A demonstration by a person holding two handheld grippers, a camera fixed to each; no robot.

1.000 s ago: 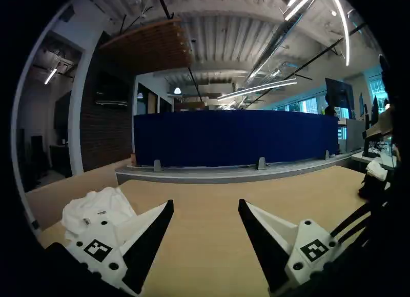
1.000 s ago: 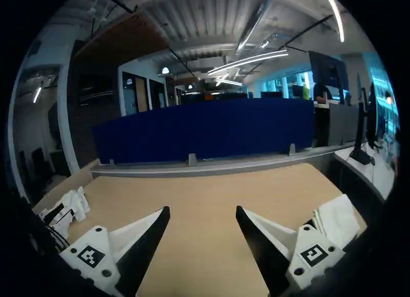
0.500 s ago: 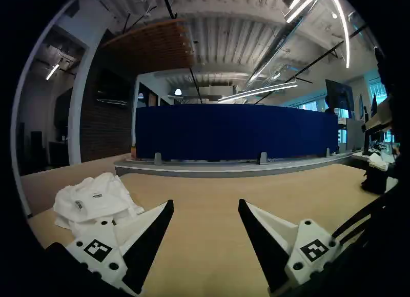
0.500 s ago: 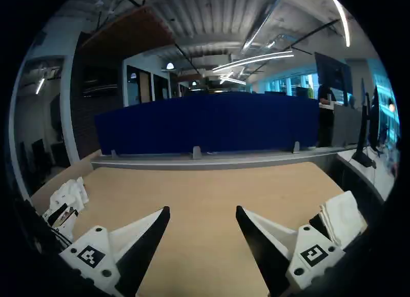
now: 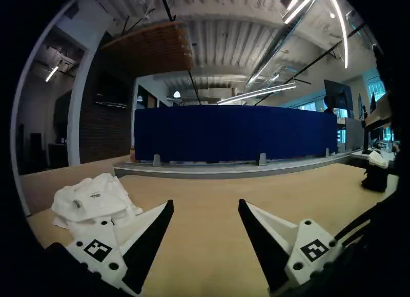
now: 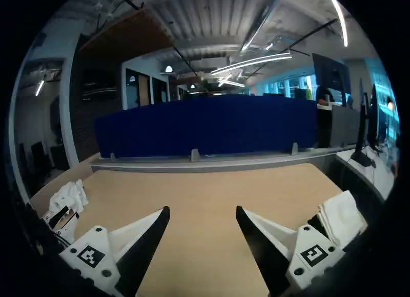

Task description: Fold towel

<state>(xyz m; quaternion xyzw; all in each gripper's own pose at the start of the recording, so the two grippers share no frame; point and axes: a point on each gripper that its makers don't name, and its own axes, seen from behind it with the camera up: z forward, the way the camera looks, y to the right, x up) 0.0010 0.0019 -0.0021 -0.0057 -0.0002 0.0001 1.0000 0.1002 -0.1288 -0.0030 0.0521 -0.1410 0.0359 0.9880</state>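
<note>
In your left gripper view the towel [image 5: 92, 202] lies crumpled just left of the wide-open left gripper [image 5: 205, 201]. Your right gripper [image 6: 202, 208], also wide and empty, has a folded stack [image 6: 341, 217] by the right edge of the table [image 6: 205, 189]; open top reaches the divider [image 6: 205, 125].

Your open office, seen from the desk
You face a blue partition [image 5: 230, 135] behind the light wood table [image 5: 205, 215]; strip lights [image 5: 256, 92] cross the bare ceiling [image 5: 220, 35], windows [image 5: 310, 106] glow beyond
</note>
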